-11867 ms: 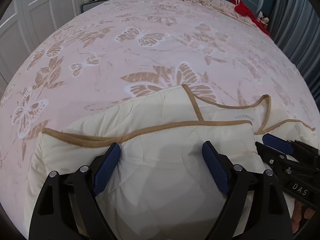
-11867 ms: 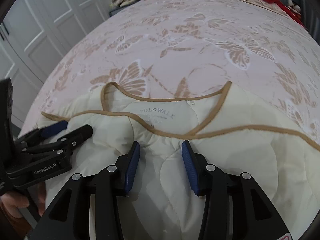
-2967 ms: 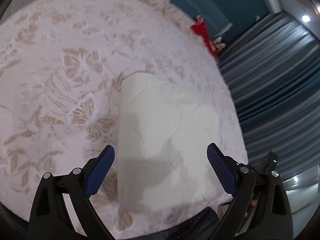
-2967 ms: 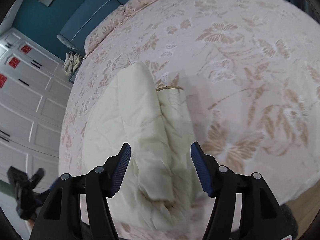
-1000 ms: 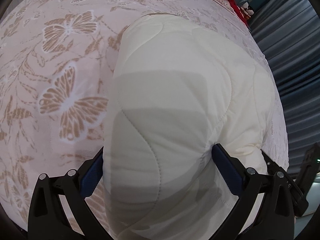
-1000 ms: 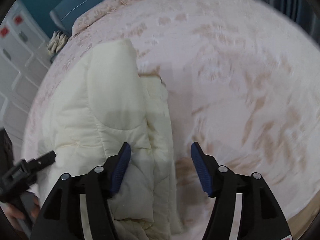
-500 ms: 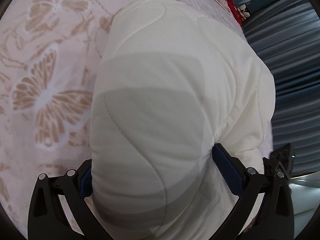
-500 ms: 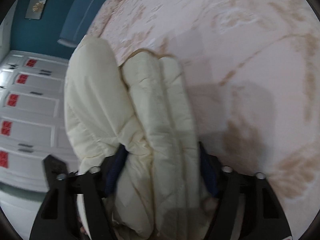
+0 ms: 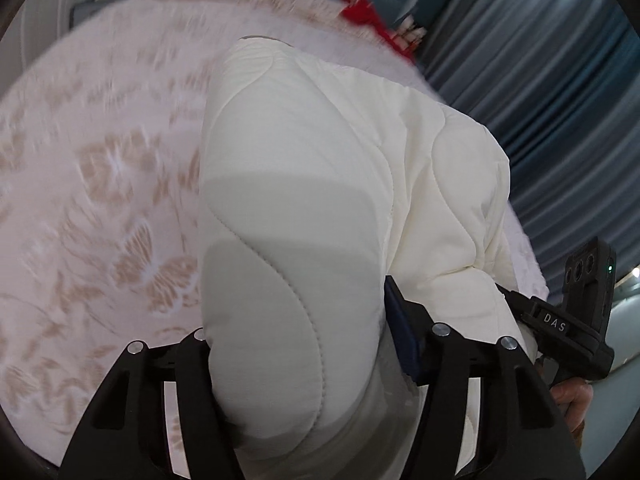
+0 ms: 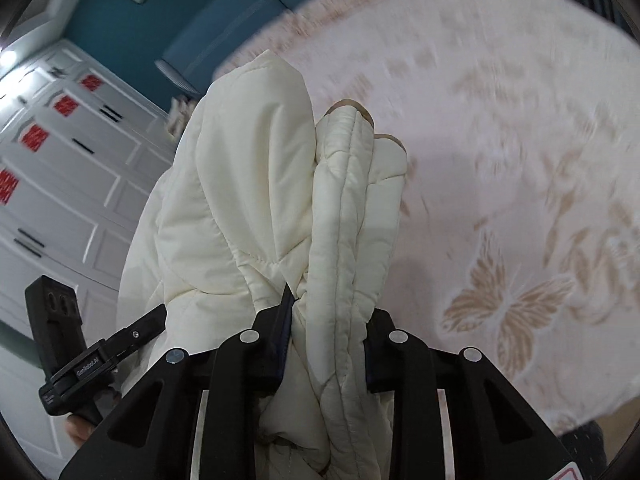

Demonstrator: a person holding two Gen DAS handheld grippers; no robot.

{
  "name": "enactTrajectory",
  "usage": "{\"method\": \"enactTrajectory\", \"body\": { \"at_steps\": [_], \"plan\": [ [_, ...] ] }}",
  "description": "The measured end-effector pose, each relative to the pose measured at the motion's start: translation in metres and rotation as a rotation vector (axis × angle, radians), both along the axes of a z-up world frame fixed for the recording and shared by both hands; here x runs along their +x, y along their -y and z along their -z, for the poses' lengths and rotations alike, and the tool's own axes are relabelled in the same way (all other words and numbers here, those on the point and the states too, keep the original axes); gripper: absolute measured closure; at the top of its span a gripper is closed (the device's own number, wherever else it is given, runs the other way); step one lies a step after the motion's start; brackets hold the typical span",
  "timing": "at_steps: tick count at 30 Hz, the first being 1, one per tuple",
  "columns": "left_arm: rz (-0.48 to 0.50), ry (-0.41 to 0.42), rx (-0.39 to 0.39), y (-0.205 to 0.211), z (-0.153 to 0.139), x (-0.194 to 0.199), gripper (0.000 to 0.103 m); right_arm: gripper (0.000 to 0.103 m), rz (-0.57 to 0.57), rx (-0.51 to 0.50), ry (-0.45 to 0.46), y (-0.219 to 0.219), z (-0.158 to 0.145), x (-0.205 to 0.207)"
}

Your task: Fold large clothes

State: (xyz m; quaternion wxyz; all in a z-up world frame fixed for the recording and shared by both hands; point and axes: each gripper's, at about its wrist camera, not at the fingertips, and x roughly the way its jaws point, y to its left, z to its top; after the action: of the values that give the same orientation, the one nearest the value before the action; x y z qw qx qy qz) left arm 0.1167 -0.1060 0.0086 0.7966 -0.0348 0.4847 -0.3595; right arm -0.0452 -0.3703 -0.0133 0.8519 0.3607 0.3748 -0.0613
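A cream quilted jacket, folded into a thick bundle, hangs lifted above the pink butterfly bedspread. My left gripper has its jaws closing on the near left end of the bundle. Its right pad presses the fabric, and its left finger is mostly hidden behind the fabric. In the right wrist view my right gripper is also closing, pinching the stacked layers of the jacket between both pads. Each gripper's body shows in the other's view: the right one and the left one.
The bedspread spreads out to the right below the bundle. Grey-blue curtains hang along one side of the bed. White wardrobe doors stand on the other side. A red item lies by the teal headboard. A hand holds the right gripper.
Both grippers have closed in on the folded jacket and risen, lifting the bundle off the bedspread. Both views have tilted up and blurred with the motion.
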Motion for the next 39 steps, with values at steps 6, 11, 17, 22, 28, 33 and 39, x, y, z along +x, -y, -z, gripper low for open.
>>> {"method": "enactTrajectory", "body": {
  "at_steps": [6, 11, 17, 22, 28, 33, 39],
  "plan": [
    [0.005, 0.203, -0.106, -0.025, -0.088, -0.030, 0.045, 0.077, 0.016, -0.132, 0.172, -0.032, -0.089, -0.024],
    [-0.002, 0.339, -0.166, -0.052, -0.142, -0.049, 0.045, 0.077, 0.028, -0.249, 0.302, -0.060, -0.151, -0.045],
    [-0.019, 0.460, -0.195, -0.081, -0.187, -0.055, 0.045, 0.077, 0.034, -0.366, 0.388, -0.093, -0.198, -0.033],
    [-0.048, 0.511, -0.193, -0.106, -0.202, -0.041, 0.045, 0.077, 0.018, -0.407, 0.412, -0.120, -0.217, -0.009],
    [-0.087, 0.508, -0.171, -0.129, -0.197, -0.009, 0.045, 0.077, -0.018, -0.434, 0.395, -0.147, -0.211, 0.037],
    [-0.104, 0.476, -0.153, -0.140, -0.175, 0.030, 0.045, 0.077, -0.045, -0.440, 0.349, -0.160, -0.189, 0.080],
    [-0.101, 0.401, -0.138, -0.137, -0.122, 0.088, 0.045, 0.077, -0.060, -0.417, 0.268, -0.159, -0.148, 0.135]
  ]
}}
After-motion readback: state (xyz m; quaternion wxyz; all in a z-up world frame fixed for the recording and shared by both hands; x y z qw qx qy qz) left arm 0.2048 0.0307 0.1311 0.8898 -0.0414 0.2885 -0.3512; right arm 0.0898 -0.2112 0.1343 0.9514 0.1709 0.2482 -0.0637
